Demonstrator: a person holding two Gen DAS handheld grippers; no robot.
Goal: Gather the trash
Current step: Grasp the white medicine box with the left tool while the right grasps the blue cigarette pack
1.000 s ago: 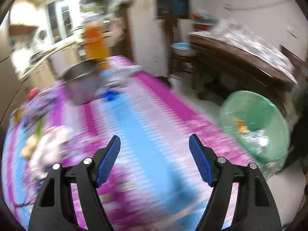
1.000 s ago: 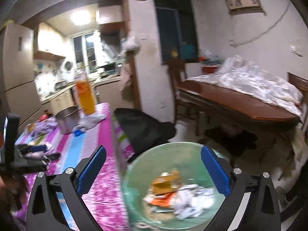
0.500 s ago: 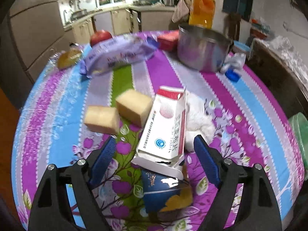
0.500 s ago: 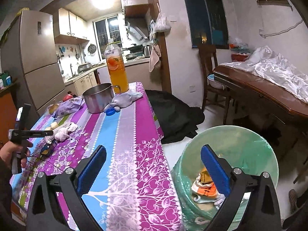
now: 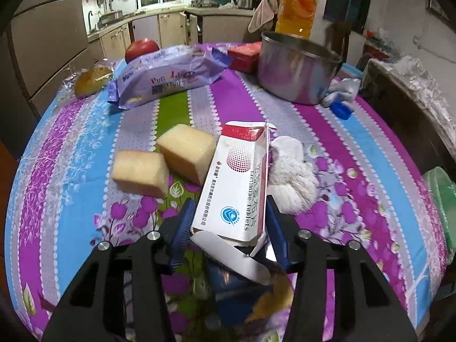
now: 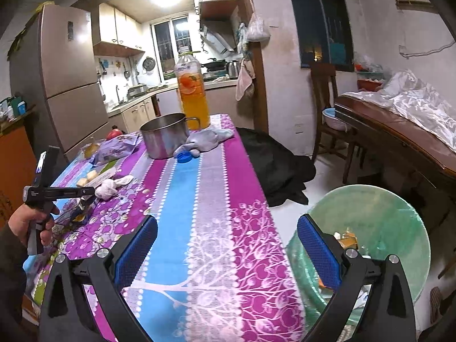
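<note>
A white and red tablet box [image 5: 239, 188], its flap open, lies on the striped tablecloth [image 5: 85, 148]. My left gripper [image 5: 228, 228] has its blue pads closed in on the box's near end. A crumpled white tissue [image 5: 290, 176] lies to the box's right, and a blue wrapper [image 5: 228, 285] lies under the gripper. My right gripper [image 6: 228, 245] is open and empty above the table's right edge, next to the green-lined trash bin [image 6: 379, 222], which holds scraps. The left gripper also shows in the right wrist view [image 6: 82, 199].
Two yellow sponge blocks [image 5: 162, 162] lie left of the box. Behind are a purple snack bag [image 5: 168, 77], a steel pot [image 5: 296, 71], a juice bottle [image 5: 296, 5], an apple [image 5: 141, 48], a blue cap [image 5: 340, 111] and a grey cloth [image 6: 208, 139]. A wooden table [image 6: 399, 139] stands right.
My left gripper swung from the bin side to the clutter, moved onto the tablet box and narrowed around it. My right gripper rose from over the bin to the table edge, still open.
</note>
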